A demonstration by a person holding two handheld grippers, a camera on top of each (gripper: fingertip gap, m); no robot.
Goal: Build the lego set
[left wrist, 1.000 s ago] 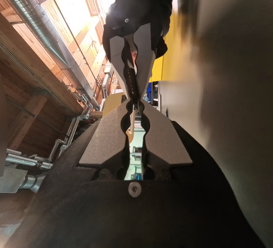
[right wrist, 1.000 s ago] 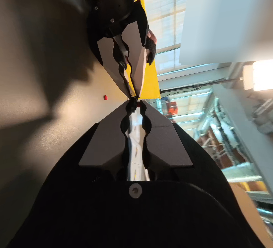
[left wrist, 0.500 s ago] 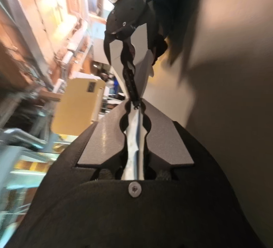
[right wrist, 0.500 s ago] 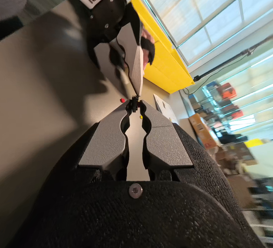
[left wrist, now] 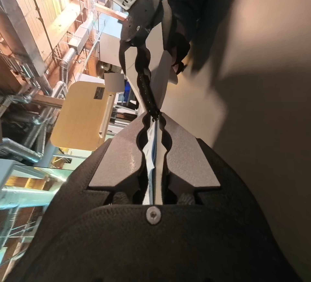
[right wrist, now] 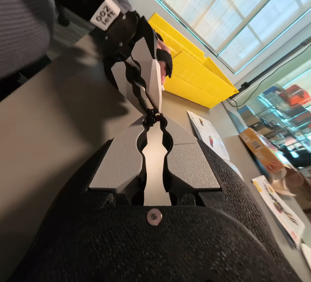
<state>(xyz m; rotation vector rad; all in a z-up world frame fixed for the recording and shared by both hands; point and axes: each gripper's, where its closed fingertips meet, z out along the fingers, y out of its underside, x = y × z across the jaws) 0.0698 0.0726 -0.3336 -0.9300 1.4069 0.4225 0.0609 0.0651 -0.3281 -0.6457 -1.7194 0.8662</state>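
My two grippers meet tip to tip above the grey table (right wrist: 67, 122). In the right wrist view my right gripper (right wrist: 152, 119) is shut on a small black lego assembly (right wrist: 149, 119) with a dark red part (right wrist: 157, 118) against its right fingertip. My left gripper (right wrist: 154, 110) comes down from the upper left and its tips grip the top of the same assembly. In the left wrist view my left gripper (left wrist: 154, 117) pinches the small black piece (left wrist: 154, 117), and the right gripper (left wrist: 152, 111) reaches it from above.
A yellow bin (right wrist: 193, 75) stands at the table's back by the window. Instruction sheets (right wrist: 208, 137), an orange box (right wrist: 259, 149) and a booklet (right wrist: 277, 206) lie to the right. A light wooden panel (left wrist: 80, 115) shows to the left in the left wrist view.
Both grippers have swung round together, staying tip to tip on the black assembly. The table, bin and papers have come into the right view.
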